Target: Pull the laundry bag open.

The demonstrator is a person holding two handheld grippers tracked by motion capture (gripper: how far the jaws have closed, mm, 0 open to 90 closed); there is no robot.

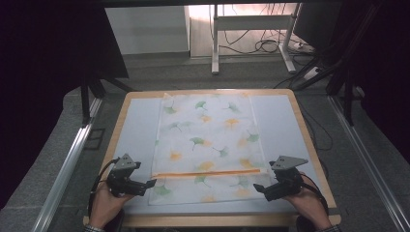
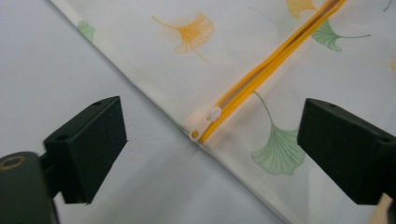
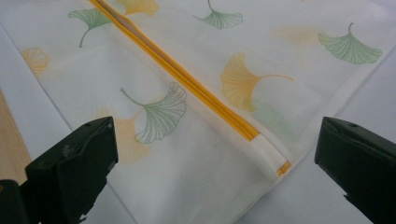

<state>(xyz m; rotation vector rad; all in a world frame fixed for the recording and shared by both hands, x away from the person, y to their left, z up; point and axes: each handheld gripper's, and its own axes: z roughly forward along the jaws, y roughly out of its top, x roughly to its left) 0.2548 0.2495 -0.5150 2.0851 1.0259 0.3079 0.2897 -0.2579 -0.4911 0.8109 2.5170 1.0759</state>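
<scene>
A white mesh bag (image 1: 208,145) printed with green and orange ginkgo leaves lies flat on the table. An orange zipper (image 1: 208,173) runs across it near the front. Its white slider (image 2: 213,113) sits at the left end, and the zipper gapes slightly beyond it. A white tab (image 3: 264,150) closes the zipper's right end. My left gripper (image 1: 151,184) hovers open at the bag's left edge, with the slider between its jaws in the left gripper view (image 2: 212,149). My right gripper (image 1: 257,187) is open at the bag's right front corner, jaws either side of the zipper end (image 3: 217,163).
The bag rests on a pale blue mat (image 1: 138,130) covering a wooden table (image 1: 300,121). Metal rails (image 1: 67,164) run along both sides of the table. A desk frame with cables (image 1: 251,43) stands behind, on the floor.
</scene>
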